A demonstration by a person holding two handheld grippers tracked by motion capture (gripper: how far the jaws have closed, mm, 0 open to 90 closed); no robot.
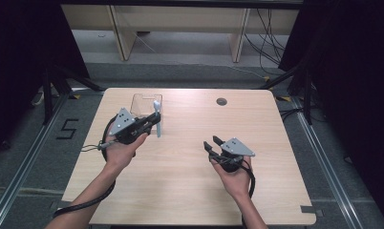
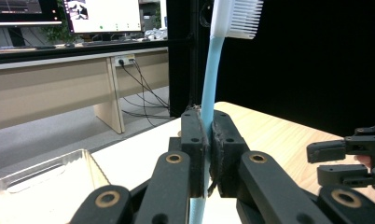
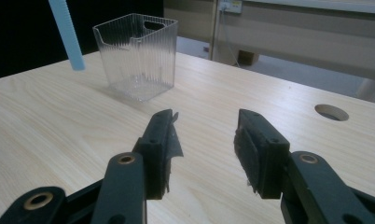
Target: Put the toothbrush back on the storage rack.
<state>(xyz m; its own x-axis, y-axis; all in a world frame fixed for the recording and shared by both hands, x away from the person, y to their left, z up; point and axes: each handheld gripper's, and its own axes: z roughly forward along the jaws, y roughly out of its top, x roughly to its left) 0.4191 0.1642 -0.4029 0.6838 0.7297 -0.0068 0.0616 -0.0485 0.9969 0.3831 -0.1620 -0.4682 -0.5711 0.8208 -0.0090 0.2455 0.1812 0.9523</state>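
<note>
Left of centre in the high view, toothbrush (image 1: pixel 157 117) sits clamped in left gripper (image 1: pixel 152 120), just in front of the clear cup (image 1: pixel 146 99) at the table's (image 1: pixel 190 191) far left. Left gripper view: blue handle pinched flat between the two jaws, shaft rising near upright to the white bristle head (image 2: pixel 237 17) at top of frame, head above the jaws, tail end below them. Right gripper view: tail end of the handle hangs at upper left (image 3: pixel 66 35), clear of the tabletop, cup (image 3: pixel 138 56) just to its right and beyond

Key relation: cup lies a short way ahead of the left gripper; brush long axis roughly vertical, already suited to dropping in, tail first. Judged next step: carry brush over cup mouth, lower, release

Right gripper (image 1: pixel 213 145), right of centre in the high view, jaws spread apart with nothing between them; well apart from cup and brush. Left hand (image 1: pixel 121 148) is clearly the nearer one

Cable hole (image 1: pixel 221 101) at far edge, not involved
</note>
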